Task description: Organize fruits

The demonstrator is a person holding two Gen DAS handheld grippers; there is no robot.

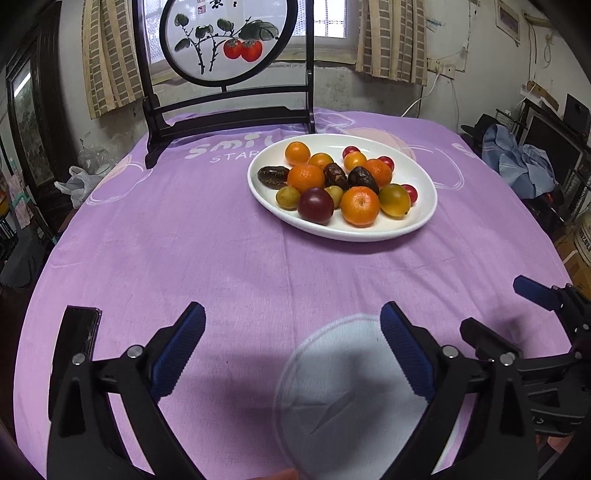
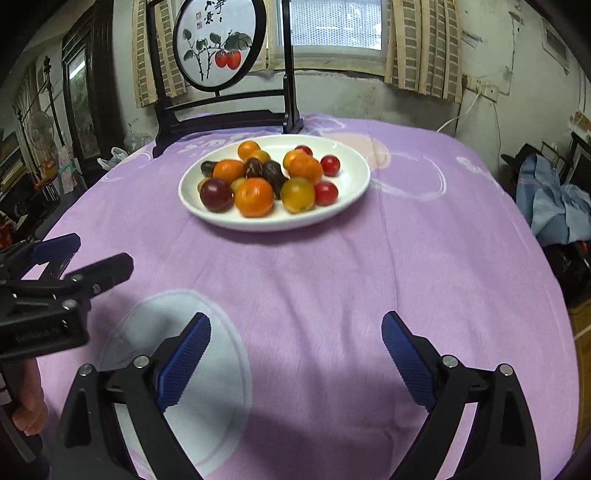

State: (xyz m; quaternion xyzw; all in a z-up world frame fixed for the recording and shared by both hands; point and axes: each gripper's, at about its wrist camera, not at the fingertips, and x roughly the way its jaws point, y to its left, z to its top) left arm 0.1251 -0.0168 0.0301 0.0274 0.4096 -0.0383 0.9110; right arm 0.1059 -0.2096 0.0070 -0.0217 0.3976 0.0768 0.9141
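Both claws spread wide, holding nothing: left claw (image 1: 293,347), right claw (image 2: 296,356), each hovering over the purple-clothed worktop (image 1: 207,251). Mixed fruits, among them orange mandarins (image 1: 359,205) and red cherry tomatoes (image 2: 326,192), piled in the white oval ceramic plate (image 1: 421,218) at the worktop's far side, well apart from both claws.

I'm in a lived-in room of a home. Ahead of my tongs is a round table under a purple printed tablecloth (image 1: 221,258), with a white plate (image 1: 424,218) of mixed fruit on it. Beyond the plate stands a dark wooden screen with a round painted persimmon panel (image 1: 225,40). Behind that, a window (image 2: 336,26) is flanked by checked curtains (image 1: 391,37) in a stained plaster wall. Far to my right, blue clothes (image 2: 550,210) lie heaped; to my left stands a dark cabinet (image 1: 29,122).
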